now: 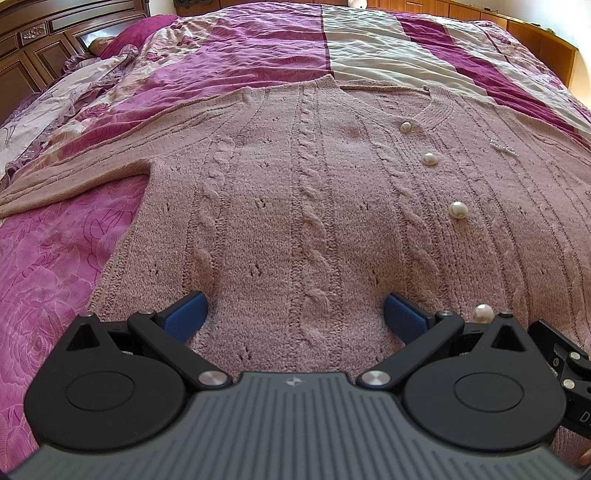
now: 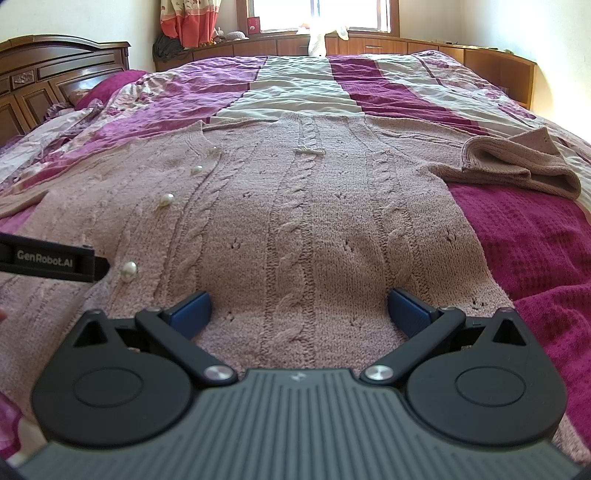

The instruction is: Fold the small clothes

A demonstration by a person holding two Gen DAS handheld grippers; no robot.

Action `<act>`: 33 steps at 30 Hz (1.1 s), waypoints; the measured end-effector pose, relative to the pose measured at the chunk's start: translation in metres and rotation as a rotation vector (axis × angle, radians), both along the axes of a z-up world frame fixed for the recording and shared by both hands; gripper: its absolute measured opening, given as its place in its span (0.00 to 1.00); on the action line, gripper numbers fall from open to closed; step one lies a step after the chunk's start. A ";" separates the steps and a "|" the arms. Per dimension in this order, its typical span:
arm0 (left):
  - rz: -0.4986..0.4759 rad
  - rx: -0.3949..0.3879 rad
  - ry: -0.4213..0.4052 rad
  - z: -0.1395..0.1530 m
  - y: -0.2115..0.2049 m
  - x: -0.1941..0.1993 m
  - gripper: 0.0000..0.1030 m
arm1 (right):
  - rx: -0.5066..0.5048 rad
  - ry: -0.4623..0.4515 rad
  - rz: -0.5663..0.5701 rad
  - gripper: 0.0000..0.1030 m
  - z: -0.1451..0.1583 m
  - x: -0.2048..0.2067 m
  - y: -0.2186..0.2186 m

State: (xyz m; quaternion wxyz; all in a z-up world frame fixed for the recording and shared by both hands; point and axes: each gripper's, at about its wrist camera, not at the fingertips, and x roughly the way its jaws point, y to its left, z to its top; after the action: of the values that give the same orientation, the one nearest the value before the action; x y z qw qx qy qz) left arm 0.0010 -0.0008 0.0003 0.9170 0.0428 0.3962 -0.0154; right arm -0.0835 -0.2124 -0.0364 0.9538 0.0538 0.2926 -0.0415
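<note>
From my left wrist camera, the left gripper [image 1: 295, 314] is spread wide, low over the hem of the pink cardigan [image 1: 295, 192]. It lies flat and buttoned across the bedspread [image 1: 258, 48], one sleeve [image 1: 74, 173] stretched toward the headboard side. From my right wrist camera, the right gripper [image 2: 299, 314] is also spread, empty, over the hem. Only here I see the other sleeve [image 2: 517, 166] bunched up near the bed's foot-side edge, and the window [image 2: 314, 14].

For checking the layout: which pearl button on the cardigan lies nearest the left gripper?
The lowest pearl button, beside the left gripper's right finger; the others sit farther up.
</note>
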 end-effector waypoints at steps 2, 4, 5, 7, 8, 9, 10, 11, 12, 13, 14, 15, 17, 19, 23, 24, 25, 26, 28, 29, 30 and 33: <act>0.000 0.000 0.000 0.000 0.000 0.000 1.00 | 0.000 0.000 0.000 1.00 0.000 0.000 0.000; 0.000 0.000 0.000 0.000 0.000 0.000 1.00 | -0.001 0.000 0.000 1.00 0.000 0.000 0.000; 0.000 0.000 0.000 0.000 0.000 0.000 1.00 | -0.001 0.000 0.000 1.00 0.000 0.000 0.000; 0.000 0.001 0.000 0.000 0.000 0.000 1.00 | -0.001 0.000 0.000 1.00 0.000 0.000 0.000; 0.000 0.000 0.000 0.000 0.000 0.000 1.00 | -0.001 0.000 0.000 1.00 0.000 0.000 0.000; 0.000 0.000 0.000 0.000 0.000 0.000 1.00 | -0.001 0.000 0.000 1.00 0.001 -0.001 0.001; 0.000 0.001 -0.001 0.000 0.000 0.000 1.00 | -0.002 0.000 -0.001 1.00 0.001 -0.001 0.001; 0.000 0.001 0.000 0.000 0.000 0.000 1.00 | -0.002 0.000 0.000 1.00 0.001 -0.001 0.001; 0.000 0.002 0.000 0.000 0.000 0.000 1.00 | -0.001 0.000 0.000 1.00 0.001 -0.001 0.001; 0.000 0.000 0.001 0.000 0.000 0.000 1.00 | -0.002 0.000 -0.001 1.00 0.002 -0.001 0.001; 0.000 -0.001 0.001 0.000 0.000 0.000 1.00 | -0.003 0.000 -0.001 1.00 0.000 -0.001 0.001; 0.000 -0.001 0.001 0.000 0.000 0.000 1.00 | -0.001 -0.007 -0.002 1.00 -0.001 0.000 0.001; 0.000 0.001 0.001 0.000 0.000 0.000 1.00 | 0.000 -0.002 -0.003 1.00 -0.001 -0.001 -0.001; 0.000 0.000 0.001 0.000 0.000 0.000 1.00 | -0.001 -0.003 -0.003 1.00 -0.001 -0.001 0.000; 0.000 -0.001 0.008 0.001 0.001 0.000 1.00 | -0.002 -0.003 -0.003 1.00 -0.001 0.000 0.000; 0.001 -0.002 0.012 0.001 0.003 0.003 1.00 | -0.002 -0.003 -0.003 1.00 -0.001 0.000 0.000; 0.002 -0.003 0.017 0.001 0.003 0.004 1.00 | -0.002 -0.003 -0.002 1.00 -0.001 0.000 0.000; 0.002 -0.003 0.022 0.001 0.004 0.005 1.00 | -0.001 -0.003 -0.002 1.00 -0.001 0.000 0.000; 0.004 -0.003 0.032 0.000 0.006 0.005 1.00 | -0.002 -0.001 -0.003 1.00 -0.001 0.000 0.001; 0.004 -0.004 0.038 0.001 0.006 0.006 1.00 | 0.000 0.004 -0.002 1.00 0.000 0.003 -0.003; 0.004 -0.006 0.045 0.001 0.007 0.007 1.00 | 0.005 0.006 -0.002 1.00 0.001 0.003 -0.004; 0.000 -0.007 0.063 0.002 0.006 0.011 1.00 | 0.043 0.024 0.002 1.00 0.007 0.005 -0.011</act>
State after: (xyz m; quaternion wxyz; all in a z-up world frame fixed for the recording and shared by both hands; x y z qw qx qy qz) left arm 0.0116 0.0050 0.0025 0.9042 0.0392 0.4249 -0.0183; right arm -0.0785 -0.2237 -0.0298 0.9489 0.0733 0.3049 -0.0350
